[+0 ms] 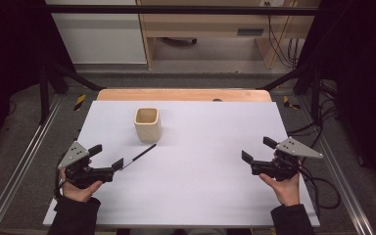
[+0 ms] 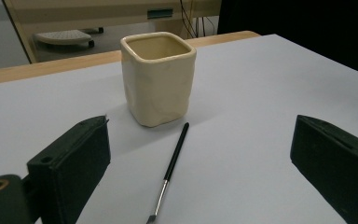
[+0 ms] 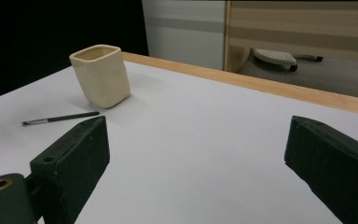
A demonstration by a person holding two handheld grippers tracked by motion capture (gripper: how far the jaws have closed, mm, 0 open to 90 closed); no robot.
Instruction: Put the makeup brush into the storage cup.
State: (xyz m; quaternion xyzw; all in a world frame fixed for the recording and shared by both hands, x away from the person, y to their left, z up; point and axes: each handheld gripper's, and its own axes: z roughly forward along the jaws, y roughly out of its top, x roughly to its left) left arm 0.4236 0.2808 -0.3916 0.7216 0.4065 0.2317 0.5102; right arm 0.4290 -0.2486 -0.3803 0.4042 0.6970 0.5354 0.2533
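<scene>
Hovering low over the white table (image 1: 186, 196), we keep our left gripper (image 1: 106, 157) spread wide and empty, with the brush (image 1: 139, 155) lying flat just ahead at its one o'clock, its tail beside the cream cup (image 1: 147, 124). Our right gripper (image 1: 257, 150) at four o'clock is likewise wide and holds nothing. We judge the brush light, thin, stiff and prone to roll; mid-handle looks like the best hold.
</scene>
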